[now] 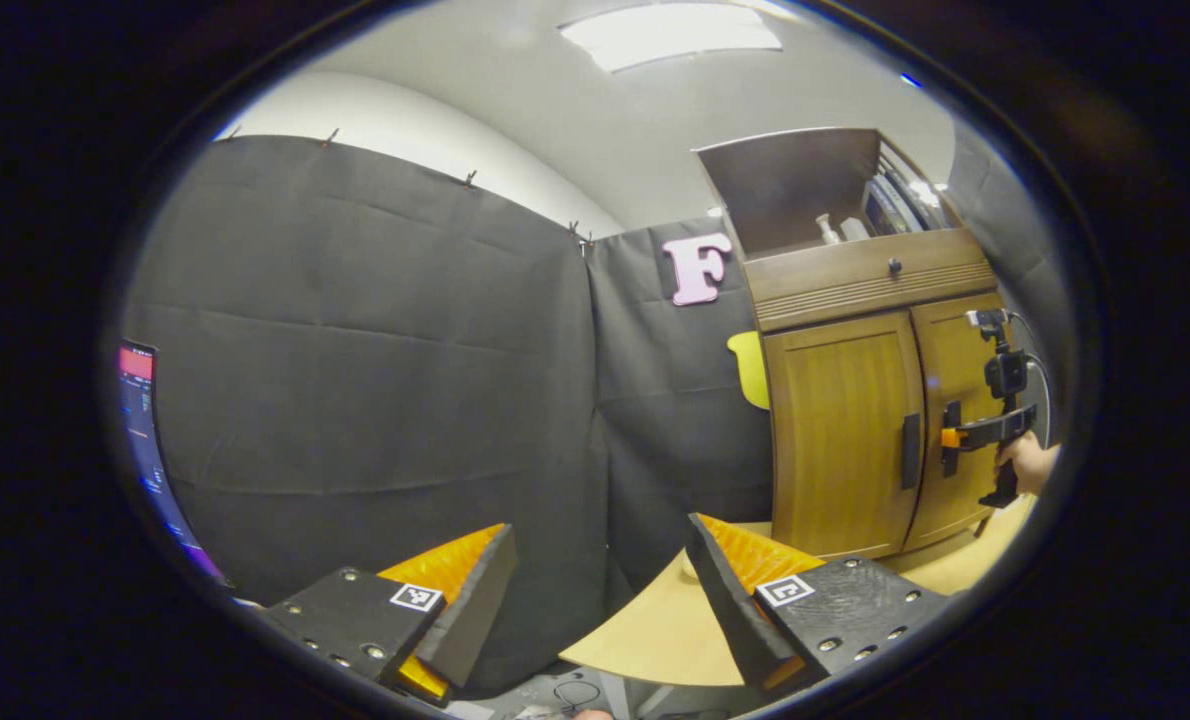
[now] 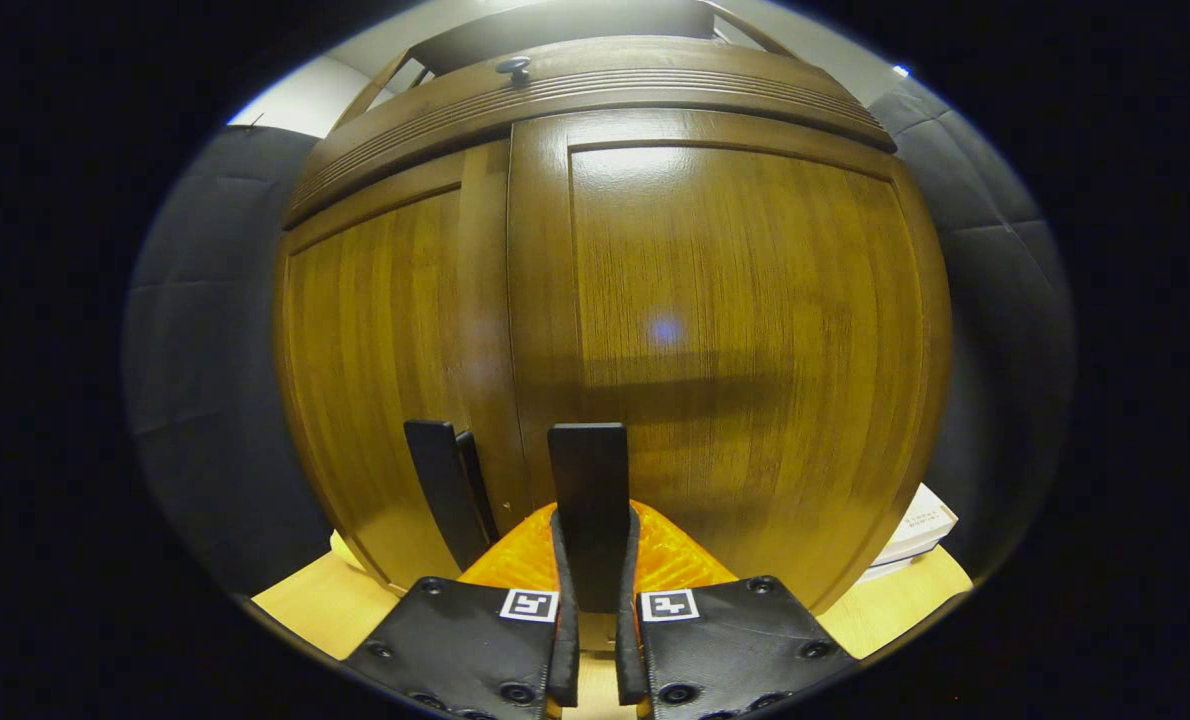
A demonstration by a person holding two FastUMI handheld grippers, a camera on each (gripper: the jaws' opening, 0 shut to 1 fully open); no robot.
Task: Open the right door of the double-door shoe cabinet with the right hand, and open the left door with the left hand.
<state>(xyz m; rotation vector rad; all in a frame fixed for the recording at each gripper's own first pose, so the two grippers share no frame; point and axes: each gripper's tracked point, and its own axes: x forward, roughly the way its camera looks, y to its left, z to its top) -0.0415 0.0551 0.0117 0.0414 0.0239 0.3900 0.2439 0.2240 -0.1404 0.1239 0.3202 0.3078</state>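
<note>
The wooden shoe cabinet [image 1: 860,275] stands on a pale table, both doors shut. In the right gripper view, the right door [image 2: 745,330] is directly ahead. Its dark vertical handle [image 2: 588,470] sits between the fingers of my right gripper [image 2: 595,530], which is shut on it. The left door [image 2: 375,360] and its handle [image 2: 440,480] lie just to the left. In the left gripper view, my left gripper [image 1: 597,530] hangs open with nothing between its fingers, well to the left of the left door [image 1: 840,430]. A hand [image 1: 1030,462] holds the right gripper [image 1: 950,437] at the right door's handle.
Above the doors runs a drawer with a small knob [image 1: 893,265], and an open shelf with bottles [image 1: 828,230] tops it. Books [image 2: 917,535] lie on the table [image 1: 655,630] to the right of the cabinet. A screen [image 1: 140,420] glows at the far left.
</note>
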